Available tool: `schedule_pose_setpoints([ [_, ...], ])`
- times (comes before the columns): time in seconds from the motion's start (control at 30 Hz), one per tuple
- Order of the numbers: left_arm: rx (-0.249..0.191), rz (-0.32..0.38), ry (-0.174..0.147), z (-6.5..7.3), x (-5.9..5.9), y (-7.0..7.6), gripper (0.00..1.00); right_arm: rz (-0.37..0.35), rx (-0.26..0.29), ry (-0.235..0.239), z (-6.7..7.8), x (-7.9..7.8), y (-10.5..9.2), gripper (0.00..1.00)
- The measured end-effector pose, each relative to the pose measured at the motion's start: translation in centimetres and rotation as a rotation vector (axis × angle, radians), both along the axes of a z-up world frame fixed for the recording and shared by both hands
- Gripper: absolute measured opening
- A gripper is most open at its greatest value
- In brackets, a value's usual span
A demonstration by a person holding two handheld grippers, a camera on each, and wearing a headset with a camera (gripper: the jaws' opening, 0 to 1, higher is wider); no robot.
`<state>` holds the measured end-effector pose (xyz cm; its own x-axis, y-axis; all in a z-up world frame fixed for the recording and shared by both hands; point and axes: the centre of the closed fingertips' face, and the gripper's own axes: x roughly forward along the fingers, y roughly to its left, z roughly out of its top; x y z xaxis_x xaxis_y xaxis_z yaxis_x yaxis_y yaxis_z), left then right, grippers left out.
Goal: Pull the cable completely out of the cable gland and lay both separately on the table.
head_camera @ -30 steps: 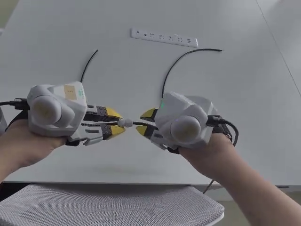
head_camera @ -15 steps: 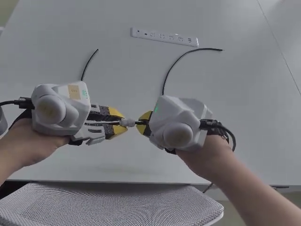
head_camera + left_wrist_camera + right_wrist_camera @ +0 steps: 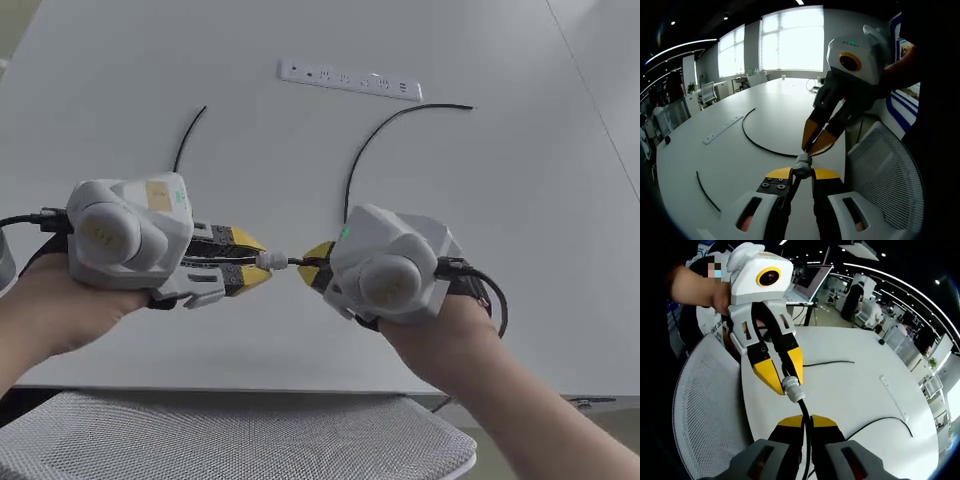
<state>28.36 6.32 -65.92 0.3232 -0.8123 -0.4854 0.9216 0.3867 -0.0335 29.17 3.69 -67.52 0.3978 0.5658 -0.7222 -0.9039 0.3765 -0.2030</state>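
Observation:
The white cable gland point(image 3: 268, 261) is held in the air above the near edge of the white table point(image 3: 520, 250). My left gripper point(image 3: 258, 262) is shut on it, yellow jaws pointing right. A black cable point(image 3: 291, 262) leaves the gland to the right, and my right gripper point(image 3: 308, 264) is shut on it a short way from the gland. In the left gripper view the gland point(image 3: 802, 162) sits between my own tips point(image 3: 803, 173), with the right gripper point(image 3: 808, 145) just beyond. In the right gripper view the cable point(image 3: 804, 407) runs up from my tips point(image 3: 806, 421) to the gland point(image 3: 791, 386).
A white power strip point(image 3: 350, 80) lies at the far side of the table. A long curved black cable point(image 3: 365, 150) lies behind the right gripper, and a short black cable point(image 3: 188, 135) lies further left. A grey mesh chair point(image 3: 230, 440) sits below the near table edge.
The right gripper edged toward the gland, then drew back slightly and rolled a little. The left gripper and the gland have barely moved.

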Motion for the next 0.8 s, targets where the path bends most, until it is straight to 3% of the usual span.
schedule_pose_setpoints([
  [0.4, -0.002, 0.011, -0.008, 0.4, 0.4, 0.3, 0.15, -0.113, 0.026, 0.052, -0.9, 1.3, -2.0, 0.0],
  [0.6, -0.003, 0.016, -0.006, 0.4, 0.4, 0.3, 0.15, -0.223, 0.057, 0.12, -1.9, 1.7, -3.3, 0.0],
  [0.8, -0.001, 0.012, -0.006, 0.3, 0.3, 0.3, 0.15, -0.272, 0.066, 0.164, -2.6, 1.5, -4.0, 0.0],
])
